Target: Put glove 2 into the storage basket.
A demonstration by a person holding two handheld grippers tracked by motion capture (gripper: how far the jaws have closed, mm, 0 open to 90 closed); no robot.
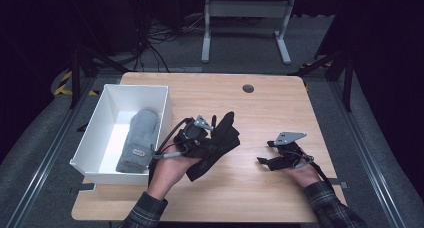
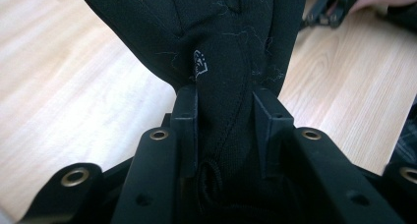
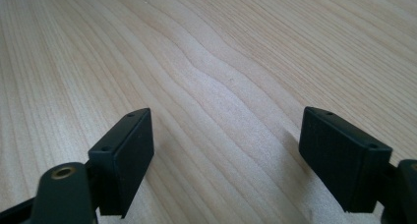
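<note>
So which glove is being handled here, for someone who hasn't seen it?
On the wooden table, right of the white bin, the left tongs clamp a black glove. Unlike the grey mitten lying in the bin, it has separate fingers.

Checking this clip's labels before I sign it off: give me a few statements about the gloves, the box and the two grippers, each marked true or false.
1. The left gripper is clamped on a black glove. True.
2. The right gripper holds a grey glove. False: its fingers stand apart with bare table between them.
3. A grey glove lies inside the white box. True.
4. The white box sits by the right gripper. False: it is at the table's left edge, beside the left gripper.
</note>
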